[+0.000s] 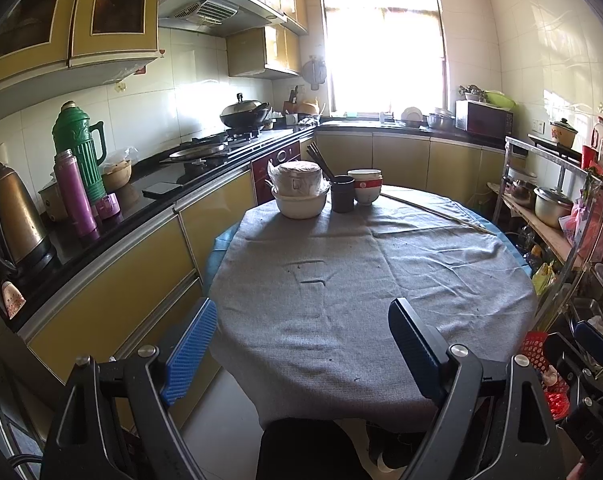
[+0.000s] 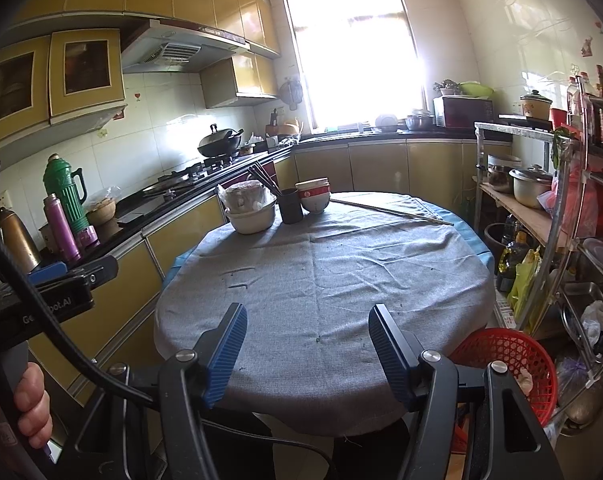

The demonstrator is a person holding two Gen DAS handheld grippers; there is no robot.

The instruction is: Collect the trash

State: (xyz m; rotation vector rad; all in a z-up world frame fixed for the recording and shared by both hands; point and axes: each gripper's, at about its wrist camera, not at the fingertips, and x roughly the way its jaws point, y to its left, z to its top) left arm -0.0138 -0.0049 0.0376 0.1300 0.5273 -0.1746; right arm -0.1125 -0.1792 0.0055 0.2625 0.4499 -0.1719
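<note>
A round table with a grey cloth [image 1: 361,280] [image 2: 325,280] fills the middle of both views. My left gripper [image 1: 303,350] is open and empty above its near edge. My right gripper [image 2: 307,350] is open and empty above the near edge too. A red mesh basket [image 2: 513,360] stands on the floor at the table's right; it holds some pale scraps and also shows in the left wrist view [image 1: 541,364]. Small dark crumbs [image 2: 319,338] dot the cloth. No larger trash shows on the table.
White bowls [image 1: 301,200], a dark cup with chopsticks [image 1: 341,196] and red-and-white bowls [image 1: 367,188] stand at the table's far side, with a long thin stick [image 1: 437,212]. A counter with flasks [image 1: 77,184] runs along the left. A metal shelf rack [image 2: 541,208] stands at the right.
</note>
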